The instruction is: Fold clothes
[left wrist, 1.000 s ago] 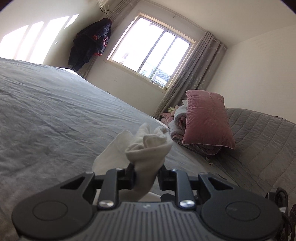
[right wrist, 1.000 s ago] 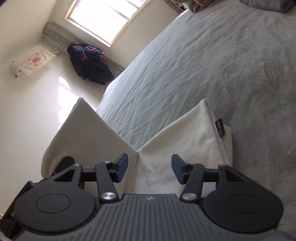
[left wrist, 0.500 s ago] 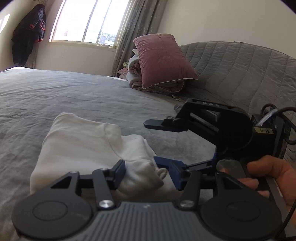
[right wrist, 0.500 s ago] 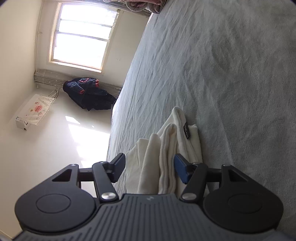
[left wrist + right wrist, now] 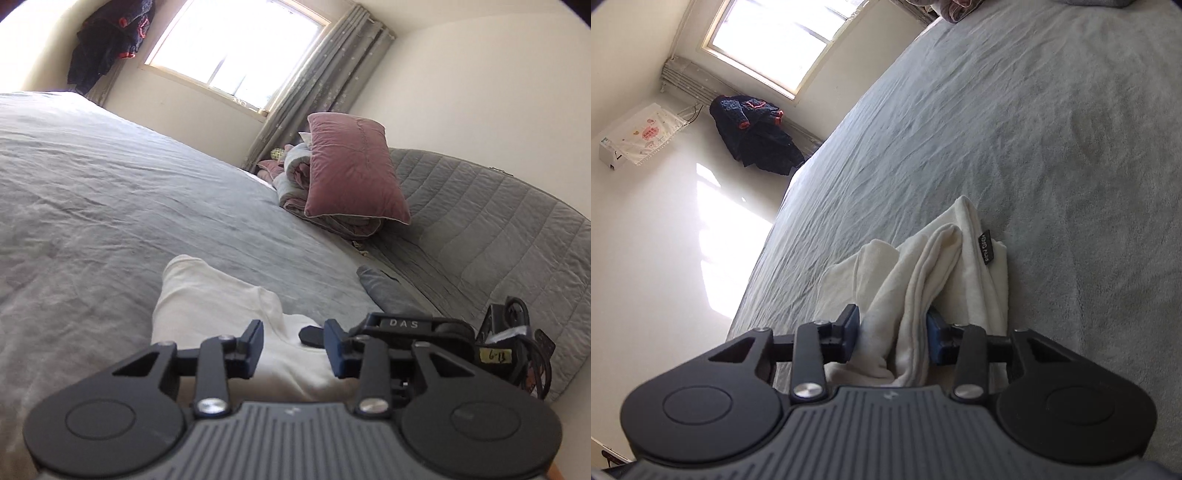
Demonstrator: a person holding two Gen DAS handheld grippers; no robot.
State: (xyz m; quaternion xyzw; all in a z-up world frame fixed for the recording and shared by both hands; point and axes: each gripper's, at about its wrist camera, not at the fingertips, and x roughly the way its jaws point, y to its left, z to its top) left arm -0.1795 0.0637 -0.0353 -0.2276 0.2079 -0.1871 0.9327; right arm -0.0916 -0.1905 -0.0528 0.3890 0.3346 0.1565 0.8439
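Note:
A white garment [image 5: 207, 306] lies folded on the grey bed [image 5: 110, 192]. My left gripper [image 5: 294, 347] hovers low over its near edge. Its jaws are closing with the cloth in the gap, and the pads do not visibly press on it. Just to its right the right gripper's black housing [image 5: 406, 325], marked DAS, reaches in over the same edge. In the right wrist view a bunched fold of the white garment [image 5: 923, 266], with a small black label [image 5: 984, 247], fills the gap of my right gripper [image 5: 892, 334]. Its jaws are closing and both pads touch the fold.
A pink pillow [image 5: 354, 173] leans on rolled bedding [image 5: 295, 184] by the grey quilted headboard [image 5: 480, 240]. A folded grey item [image 5: 384, 291] lies right of the garment. A dark jacket [image 5: 757, 136] hangs under the window [image 5: 775, 37]. Wide grey sheet [image 5: 1034, 129] stretches beyond.
The left gripper let go of the raised bunch of cloth and its jaws widened, then narrowed again. The garment now lies folded. The right jaws closed in from wide onto a gathered fold.

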